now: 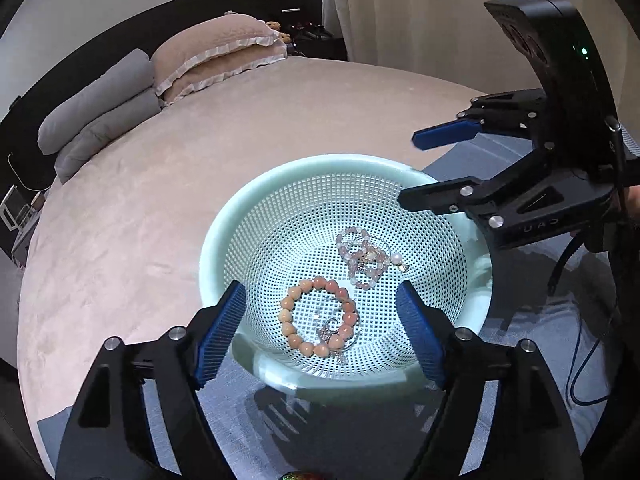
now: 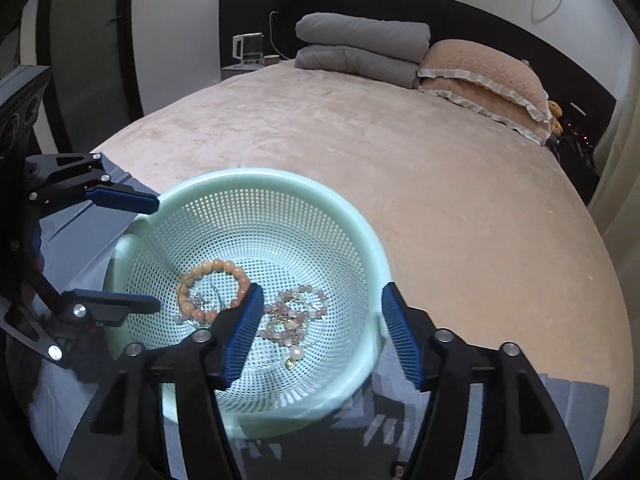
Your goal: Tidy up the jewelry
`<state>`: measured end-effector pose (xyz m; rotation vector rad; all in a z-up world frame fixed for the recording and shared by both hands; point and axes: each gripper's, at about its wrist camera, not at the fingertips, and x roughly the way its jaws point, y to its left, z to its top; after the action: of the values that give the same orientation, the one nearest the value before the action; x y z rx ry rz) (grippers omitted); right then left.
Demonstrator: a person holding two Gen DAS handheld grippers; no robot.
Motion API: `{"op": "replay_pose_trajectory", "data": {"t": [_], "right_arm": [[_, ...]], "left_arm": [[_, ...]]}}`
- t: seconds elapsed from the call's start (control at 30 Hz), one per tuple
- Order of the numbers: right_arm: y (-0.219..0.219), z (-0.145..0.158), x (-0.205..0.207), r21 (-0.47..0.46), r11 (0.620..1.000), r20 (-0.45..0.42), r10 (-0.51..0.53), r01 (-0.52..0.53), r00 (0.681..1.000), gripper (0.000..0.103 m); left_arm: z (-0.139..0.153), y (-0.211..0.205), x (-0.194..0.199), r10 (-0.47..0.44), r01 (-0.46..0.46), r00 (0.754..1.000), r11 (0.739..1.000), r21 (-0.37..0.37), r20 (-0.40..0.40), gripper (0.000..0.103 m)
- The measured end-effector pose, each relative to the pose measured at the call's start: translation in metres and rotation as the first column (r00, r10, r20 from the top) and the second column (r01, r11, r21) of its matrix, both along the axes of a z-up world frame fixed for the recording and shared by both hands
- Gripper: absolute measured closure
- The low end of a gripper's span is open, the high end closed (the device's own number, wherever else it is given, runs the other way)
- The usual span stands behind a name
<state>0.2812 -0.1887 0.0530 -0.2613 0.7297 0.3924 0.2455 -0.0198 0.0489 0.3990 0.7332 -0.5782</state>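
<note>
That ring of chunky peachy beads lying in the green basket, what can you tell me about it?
The peach bead bracelet is a closed loop of round, smooth, glossy-looking beads in peach to salmon-pink tones. It lies flat on the perforated floor of the mint-green basket, on the near side in the left wrist view. A thin silvery chain piece lies tangled inside and across its loop. It sits close beside a pile of paler pink bead jewelry. Neither gripper touches it; both are open.

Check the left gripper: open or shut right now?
Open. The left gripper holds its blue fingers wide apart over the basket, gripping nothing; the peach bracelet lies between them.
</note>
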Motion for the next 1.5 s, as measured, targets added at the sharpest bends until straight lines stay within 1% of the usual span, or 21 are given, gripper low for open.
{"op": "replay_pose_trajectory", "data": {"t": [0.03, 0.07, 0.13, 0.2, 0.3, 0.4, 0.5, 0.57, 0.7, 0.77, 0.83, 0.93, 1.0, 1.07, 1.1, 1.17, 1.23, 1.33, 1.37, 1.43, 1.5], "right_arm": [[-0.004, 0.004, -0.005, -0.004, 1.0, 0.019, -0.015, 0.015, 1.0, 0.023], [-0.008, 0.008, -0.01, -0.005, 1.0, 0.038, -0.028, 0.028, 0.999, 0.013], [-0.017, 0.012, -0.022, 0.006, 1.0, 0.039, -0.015, 0.015, 0.999, 0.014], [-0.024, 0.012, -0.037, 0.012, 1.0, 0.036, 0.006, -0.007, 0.999, 0.014], [-0.029, 0.004, -0.062, -0.002, 0.997, 0.035, 0.072, -0.072, 0.997, 0.014], [-0.028, -0.008, -0.092, -0.022, 0.98, 0.025, 0.199, -0.199, 0.98, 0.014], [-0.024, -0.026, -0.121, -0.058, 0.947, -0.003, 0.317, -0.317, 0.948, 0.014], [-0.023, -0.037, -0.137, -0.04, 0.925, -0.039, 0.377, -0.378, 0.926, 0.014], [-0.016, -0.057, -0.157, -0.02, 0.878, -0.094, 0.474, -0.477, 0.876, 0.015], [-0.012, -0.066, -0.161, -0.024, 0.864, -0.114, 0.497, -0.503, 0.86, 0.015], [-0.011, -0.072, -0.164, 0.0, 0.856, -0.13, 0.513, -0.518, 0.848, 0.016], [-0.007, -0.076, -0.166, 0.039, 0.841, -0.132, 0.54, -0.54, 0.831, 0.017], [-0.003, -0.079, -0.168, 0.038, 0.827, -0.14, 0.56, -0.56, 0.817, 0.026], [0.003, -0.085, -0.169, 0.022, 0.815, -0.151, 0.576, -0.58, 0.803, 0.029], [0.006, -0.088, -0.169, 0.018, 0.807, -0.158, 0.585, -0.59, 0.796, 0.03], [0.01, -0.092, -0.168, 0.021, 0.797, -0.169, 0.598, -0.604, 0.783, 0.033], [0.012, -0.092, -0.168, 0.039, 0.79, -0.161, 0.609, -0.611, 0.777, 0.035], [0.016, -0.094, -0.164, 0.048, 0.784, -0.181, 0.616, -0.618, 0.767, 0.038], [0.018, -0.095, -0.163, 0.055, 0.783, -0.19, 0.618, -0.62, 0.763, 0.042], [0.016, -0.094, -0.163, 0.079, 0.778, -0.196, 0.625, -0.624, 0.755, 0.05], [0.013, -0.093, -0.162, 0.093, 0.792, -0.202, 0.609, -0.604, 0.767, 0.068]], "left_arm": [[0.005, 0.002, -0.001, 0.004, -0.004, 1.0, 1.0, 0.002, 0.014, 0.019], [0.009, 0.004, -0.006, 0.003, -0.003, 1.0, 1.0, -0.001, 0.021, 0.016], [0.017, 0.007, -0.018, -0.005, 0.006, 1.0, 1.0, -0.015, 0.022, 0.008], [0.022, 0.009, -0.036, -0.036, 0.037, 0.998, 0.999, -0.023, 0.05, 0.007], [0.021, 0.008, -0.071, -0.132, 0.134, 0.989, 0.991, -0.02, 0.064, 0.006], [0.01, 0.004, -0.107, -0.255, 0.255, 0.965, 0.967, 0.008, 0.057, 0.006], [-0.009, -0.002, -0.138, -0.366, 0.364, 0.93, 0.93, 0.055, 0.031, 0.006], [-0.023, -0.004, -0.155, -0.421, 0.42, 0.907, 0.906, 0.061, -0.002, 0.006], [-0.044, -0.011, -0.173, -0.486, 0.488, 0.872, 0.872, 0.032, -0.063, 0.006], [-0.054, -0.019, -0.176, -0.5, 0.504, 0.861, 0.864, 0.023, -0.093, 0.007], [-0.06, -0.028, -0.175, -0.508, 0.514, 0.853, 0.858, 0.022, -0.116, 0.008], [-0.067, -0.035, -0.172, -0.52, 0.523, 0.845, 0.852, -0.004, -0.125, 0.015], [-0.069, -0.04, -0.168, -0.528, 0.531, 0.839, 0.847, -0.017, -0.132, 0.021], [-0.074, -0.044, -0.162, -0.535, 0.537, 0.83, 0.843, -0.034, -0.155, 0.032], [-0.075, -0.044, -0.163, -0.535, 0.536, 0.829, 0.843, -0.039, -0.166, 0.035], [-0.081, -0.048, -0.159, -0.536, 0.539, 0.823, 0.841, -0.043, -0.186, 0.045], [-0.085, -0.051, -0.157, -0.533, 0.539, 0.822, 0.842, -0.028, -0.2, 0.05], [-0.086, -0.052, -0.152, -0.527, 0.53, 0.825, 0.847, -0.046, -0.204, 0.054], [-0.086, -0.052, -0.15, -0.521, 0.523, 0.829, 0.851, -0.046, -0.205, 0.058], [-0.086, -0.051, -0.147, -0.513, 0.514, 0.833, 0.856, -0.054, -0.209, 0.06], [-0.087, -0.051, -0.147, -0.506, 0.505, 0.835, 0.861, -0.063, -0.215, 0.064]]}}
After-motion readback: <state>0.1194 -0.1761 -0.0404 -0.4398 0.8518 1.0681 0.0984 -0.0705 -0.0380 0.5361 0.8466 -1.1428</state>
